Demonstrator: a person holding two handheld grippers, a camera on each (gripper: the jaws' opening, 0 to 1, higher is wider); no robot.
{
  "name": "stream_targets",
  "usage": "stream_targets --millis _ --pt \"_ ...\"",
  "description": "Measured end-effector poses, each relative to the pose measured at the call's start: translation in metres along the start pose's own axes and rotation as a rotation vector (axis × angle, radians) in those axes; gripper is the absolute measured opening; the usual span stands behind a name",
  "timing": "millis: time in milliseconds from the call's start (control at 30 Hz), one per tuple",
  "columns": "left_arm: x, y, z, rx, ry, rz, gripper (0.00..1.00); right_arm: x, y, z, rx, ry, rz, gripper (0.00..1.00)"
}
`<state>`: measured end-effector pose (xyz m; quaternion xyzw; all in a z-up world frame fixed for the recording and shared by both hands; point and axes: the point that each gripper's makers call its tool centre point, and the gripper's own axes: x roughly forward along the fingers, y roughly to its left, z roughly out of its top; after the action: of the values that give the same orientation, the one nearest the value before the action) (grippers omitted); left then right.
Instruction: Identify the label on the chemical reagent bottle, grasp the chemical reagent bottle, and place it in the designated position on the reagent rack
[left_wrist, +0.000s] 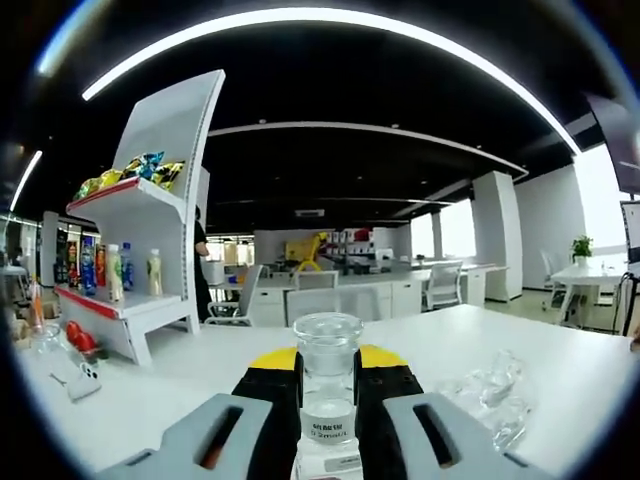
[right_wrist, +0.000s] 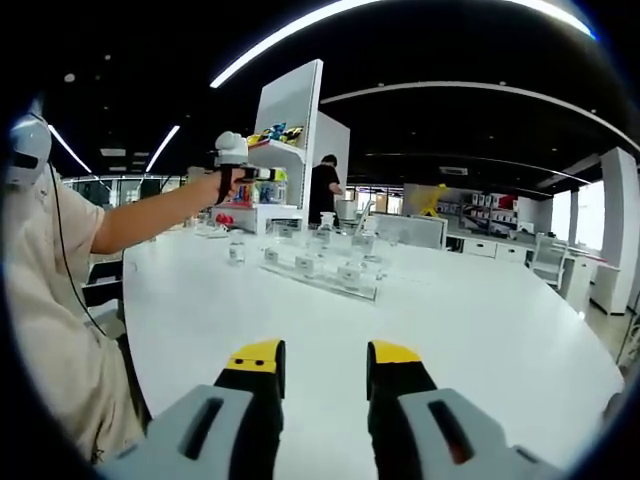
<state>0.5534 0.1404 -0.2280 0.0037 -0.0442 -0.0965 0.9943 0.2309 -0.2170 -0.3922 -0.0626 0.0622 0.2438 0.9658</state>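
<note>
A clear glass reagent bottle (left_wrist: 327, 385) with a white printed label stands upright between the yellow-tipped jaws of my left gripper (left_wrist: 328, 362), which is shut on it just above the white table (left_wrist: 180, 380). In the right gripper view, a long reagent rack (right_wrist: 330, 275) holds several small labelled bottles in the middle of the table, and one more bottle (right_wrist: 237, 247) stands alone to its left. My right gripper (right_wrist: 323, 358) is open over the near table surface with nothing between its fingers. A person's outstretched arm (right_wrist: 150, 215) holds the left gripper (right_wrist: 245, 170) up beyond the rack.
A white display shelf (left_wrist: 150, 250) with snack bags and drink bottles stands at the table's far left. Crumpled clear plastic (left_wrist: 490, 395) lies to the right of the held bottle. Glassware and red items (left_wrist: 75, 340) sit by the shelf. A person in black (right_wrist: 322, 190) stands behind.
</note>
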Motion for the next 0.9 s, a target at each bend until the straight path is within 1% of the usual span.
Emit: stream_targets --millis 167,400,633,733,900 --pt "0.004 0.0 -0.003 -0.007 -0.002 0.006 0.2 0.0 -0.003 -0.001 0.0 0.003 -0.004 0.32" --pt "0.016 -0.005 -0.017 -0.017 0.012 0.011 0.2 0.001 -0.006 -0.003 0.002 0.011 -0.006 0.32" --pt "0.027 -0.006 -0.024 -0.043 0.004 0.028 0.2 0.0 -0.013 -0.002 0.005 0.008 -0.016 0.32" --pt "0.031 -0.008 -0.028 -0.021 0.001 0.039 0.2 -0.002 -0.016 -0.002 0.007 0.009 -0.021 0.32" --pt "0.032 -0.009 -0.033 -0.022 -0.011 0.06 0.2 -0.001 -0.018 -0.003 0.01 0.009 -0.025 0.32"
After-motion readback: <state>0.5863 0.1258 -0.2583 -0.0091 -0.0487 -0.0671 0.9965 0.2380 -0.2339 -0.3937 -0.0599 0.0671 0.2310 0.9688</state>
